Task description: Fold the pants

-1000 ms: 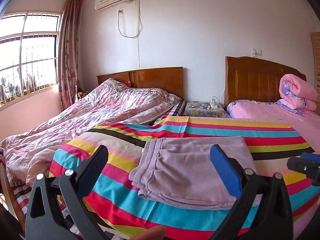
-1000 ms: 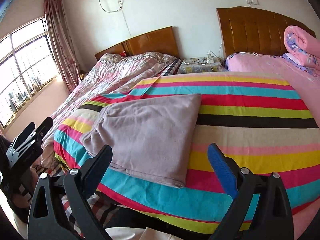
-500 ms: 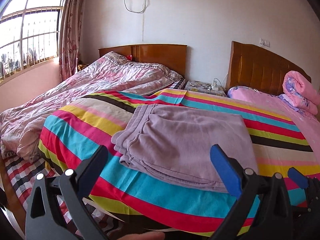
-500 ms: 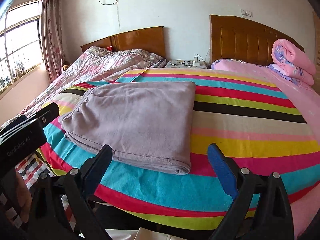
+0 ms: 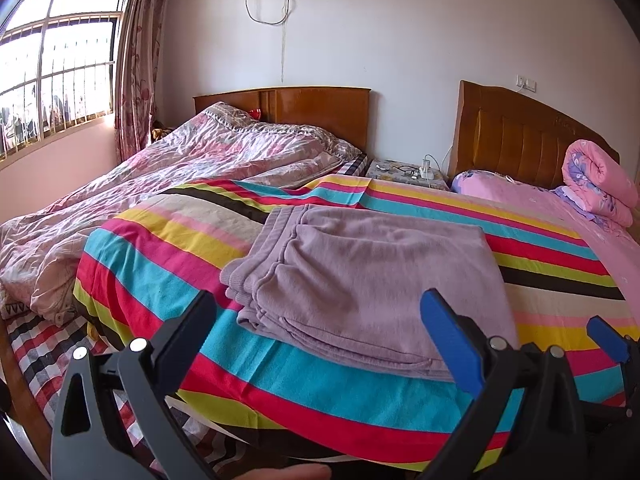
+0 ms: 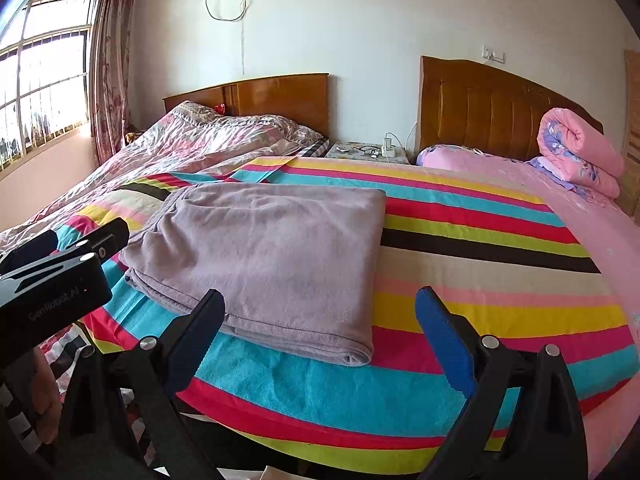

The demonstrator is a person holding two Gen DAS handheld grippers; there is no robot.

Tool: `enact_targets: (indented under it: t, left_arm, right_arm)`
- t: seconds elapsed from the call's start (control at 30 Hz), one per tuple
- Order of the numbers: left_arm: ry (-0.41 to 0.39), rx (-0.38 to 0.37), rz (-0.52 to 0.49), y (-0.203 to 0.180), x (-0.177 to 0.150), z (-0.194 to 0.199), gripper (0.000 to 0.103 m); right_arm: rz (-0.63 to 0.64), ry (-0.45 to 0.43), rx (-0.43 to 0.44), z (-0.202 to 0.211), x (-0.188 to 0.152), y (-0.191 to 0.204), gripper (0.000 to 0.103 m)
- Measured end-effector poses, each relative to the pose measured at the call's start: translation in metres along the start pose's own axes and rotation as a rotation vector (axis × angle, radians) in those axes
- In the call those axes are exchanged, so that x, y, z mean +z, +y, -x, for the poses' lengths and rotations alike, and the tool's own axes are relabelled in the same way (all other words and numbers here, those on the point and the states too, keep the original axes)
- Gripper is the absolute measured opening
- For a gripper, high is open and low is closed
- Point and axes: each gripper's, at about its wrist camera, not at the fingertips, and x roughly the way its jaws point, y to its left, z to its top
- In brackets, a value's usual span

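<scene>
Left wrist view: my left gripper (image 5: 320,332) has its fingers spread wide apart with nothing between them, one black finger (image 5: 188,336) on the left and one blue-padded finger (image 5: 450,340) on the right, both held short of the near edge of the bed. Between and just beyond them lie the pants (image 5: 360,280), a mauve fleece pair folded into a flat stacked rectangle, with the layered edges facing left and the near edge close to the bed's front side. They rest on a striped blanket (image 5: 168,264) in bands of red, turquoise, yellow, pink and black. At the lower right edge I see a blue fingertip of my right gripper (image 5: 608,338). In the right wrist view, the right gripper (image 6: 316,332) is likewise wide apart and holding nothing, hanging off the bed's front edge with the near right corner of the pants (image 6: 272,256) just ahead of its black finger (image 6: 196,336). The left gripper (image 6: 60,272) shows at the left, near the pants' left side but not touching them. Farther out, a crumpled floral quilt (image 5: 160,184) covers the bed on the left, a small nightstand (image 6: 368,151) sits between the two wooden headboards (image 6: 492,108), and a rolled pink quilt (image 6: 576,152) lies at the far right.
</scene>
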Motion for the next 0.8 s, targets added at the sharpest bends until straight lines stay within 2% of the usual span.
enact_targets:
  t: [0.8]
  left_arm:
    - [0.003, -0.009, -0.006, -0.0019, 0.0003, -0.0016, 0.102]
  right_arm:
    - [0.0, 0.006, -0.001, -0.0002, -0.0006, -0.002, 0.092]
